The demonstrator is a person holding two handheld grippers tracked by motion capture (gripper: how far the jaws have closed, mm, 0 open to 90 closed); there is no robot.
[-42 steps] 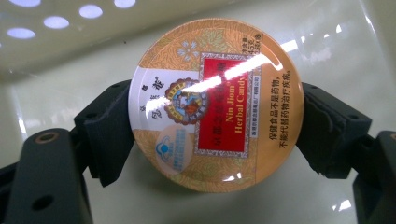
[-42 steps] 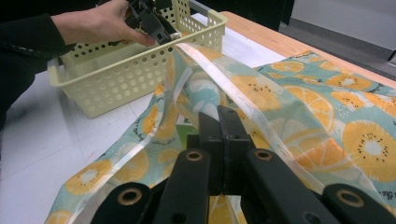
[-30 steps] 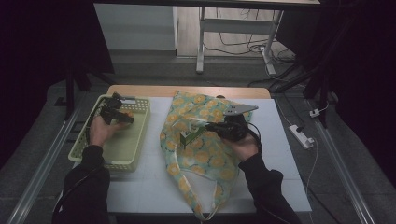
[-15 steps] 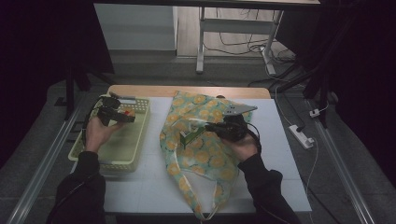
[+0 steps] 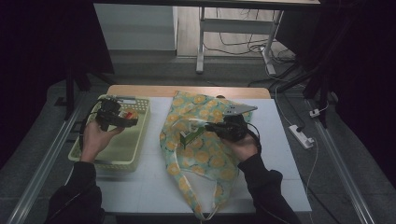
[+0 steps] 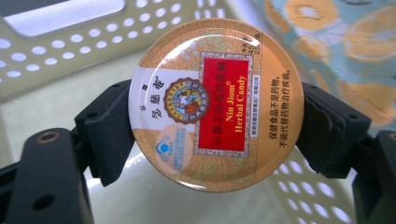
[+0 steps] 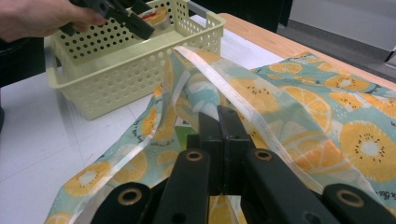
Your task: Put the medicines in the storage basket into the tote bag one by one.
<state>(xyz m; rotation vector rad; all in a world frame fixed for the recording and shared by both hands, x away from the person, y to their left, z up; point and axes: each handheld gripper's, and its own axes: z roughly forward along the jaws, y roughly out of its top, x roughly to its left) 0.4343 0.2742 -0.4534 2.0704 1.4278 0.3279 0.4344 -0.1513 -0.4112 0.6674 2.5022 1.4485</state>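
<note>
two tools are seen in the high view: the left tool (image 5: 122, 120) is held above the pale yellow basket (image 5: 140, 135) with a round candy tin (image 5: 127, 115) clamped in it, and the right tool (image 5: 215, 127) is shut on the mouth edge of the orange-print bag (image 5: 205, 154) on the white worktop (image 5: 149, 186). the bag mouth is best kept lifted while the tin is carried across level and low.

in the left gripper view the herbal candy tin (image 6: 215, 103) is gripped by its rim between both pads (image 6: 114, 133); its gold lid bears a red label.

in the right gripper view, bag fabric (image 7: 280, 107) is pinched between closed jaws.
</note>
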